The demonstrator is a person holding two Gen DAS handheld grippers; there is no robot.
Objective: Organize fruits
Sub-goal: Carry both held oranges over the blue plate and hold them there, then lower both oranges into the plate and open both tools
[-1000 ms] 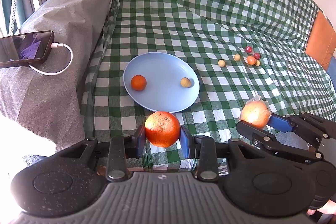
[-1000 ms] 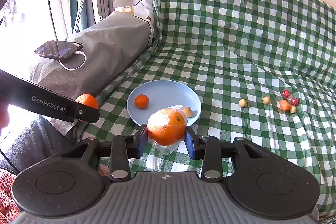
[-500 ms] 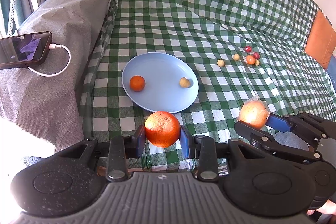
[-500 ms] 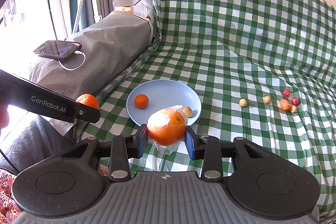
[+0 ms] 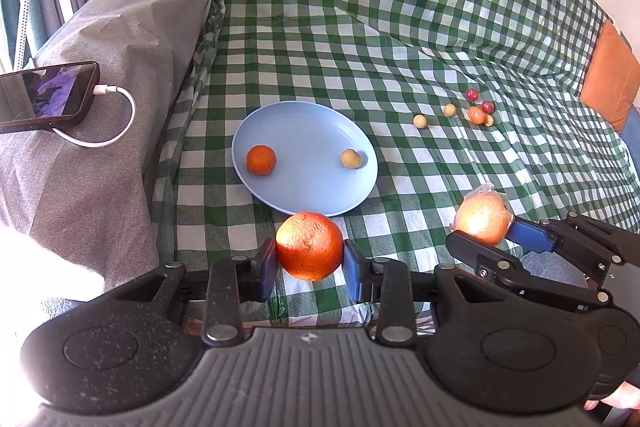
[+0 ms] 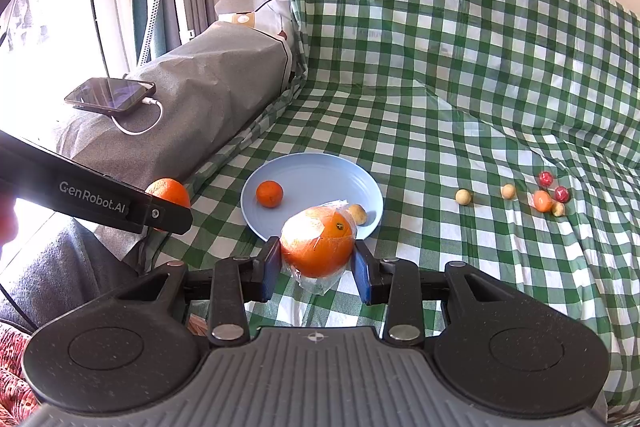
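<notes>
Left tool (image 5: 309,265): grips a bare orange (image 5: 309,245)
Right tool (image 6: 316,269): grips a plastic-wrapped orange (image 6: 318,242)
Blue plate (image 5: 308,131): holds a small orange (image 5: 261,159); a tan fruit (image 5: 351,159)

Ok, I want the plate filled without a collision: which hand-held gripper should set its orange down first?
Probably the left hand-held gripper. Its bare orange hangs just at the blue plate's near rim. The right hand-held gripper, holding the plastic-wrapped orange, sits off to the plate's right side.
</notes>
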